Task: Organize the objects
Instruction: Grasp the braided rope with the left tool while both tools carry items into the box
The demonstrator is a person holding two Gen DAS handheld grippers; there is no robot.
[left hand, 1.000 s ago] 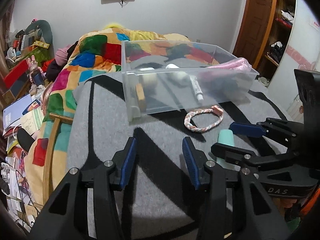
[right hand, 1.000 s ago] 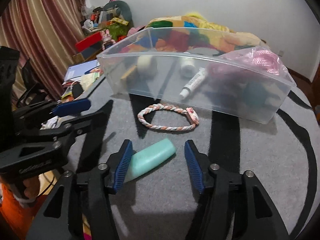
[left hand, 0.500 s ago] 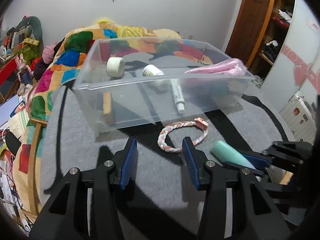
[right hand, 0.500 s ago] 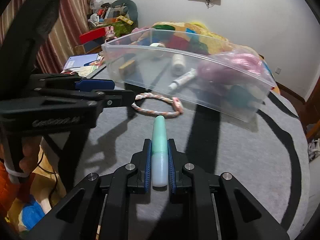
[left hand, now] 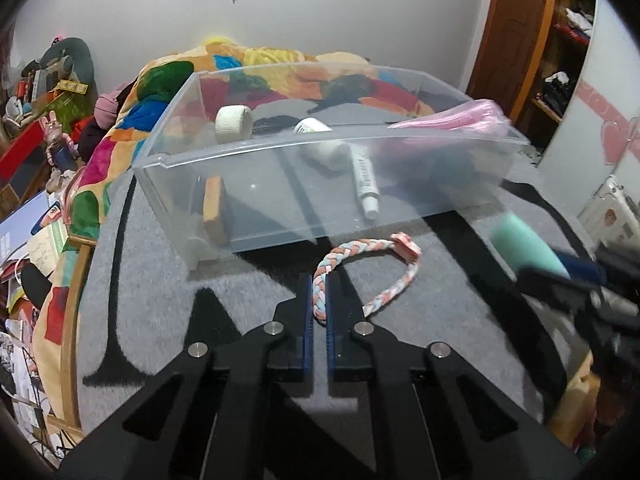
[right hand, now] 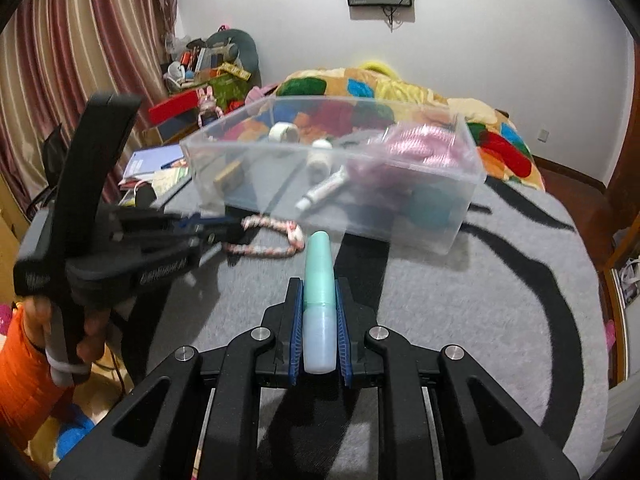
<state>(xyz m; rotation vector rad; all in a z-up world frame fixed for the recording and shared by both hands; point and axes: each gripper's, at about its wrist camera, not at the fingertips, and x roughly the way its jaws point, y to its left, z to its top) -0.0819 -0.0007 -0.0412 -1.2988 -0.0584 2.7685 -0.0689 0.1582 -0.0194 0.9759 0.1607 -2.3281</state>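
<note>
Left tongs (left hand: 319,300): black angular arms with ribbed blue pads, drawn narrow and pinching one side of a braided rope ring (left hand: 372,276). The ring is a soft plait of pink, white and pale-blue strands with a small pink tab at its far end; its free part lies on the bench (left hand: 160,300), just in front of the bin. The bench carries a nubbly grey cover with broad black curving bands.

Right tongs (right hand: 319,308): same build, closed on a smooth mint-green tube (right hand: 318,272), cylindrical with a rounded tip pointing toward the bin and a paler, translucent base seated between the pads. In the left wrist view the tube (left hand: 524,248) appears blurred at the right.

Clear plastic bin (left hand: 280,148): rectangular, thin-walled, glossy, with a flared rim, standing on the bench beyond both tongs. Its contents: a white tape roll (left hand: 234,124), a white cylindrical bottle (left hand: 324,148) on its side, a slim white tube (left hand: 366,184) with a cap, a tan wooden block (left hand: 214,210) on edge, a crinkled bag of pink rope (right hand: 416,146), and a dark teal rounded item (right hand: 434,206) seen dimly through the wall.

Behind the bin lies a quilt (left hand: 168,80) of bright patchwork.
</note>
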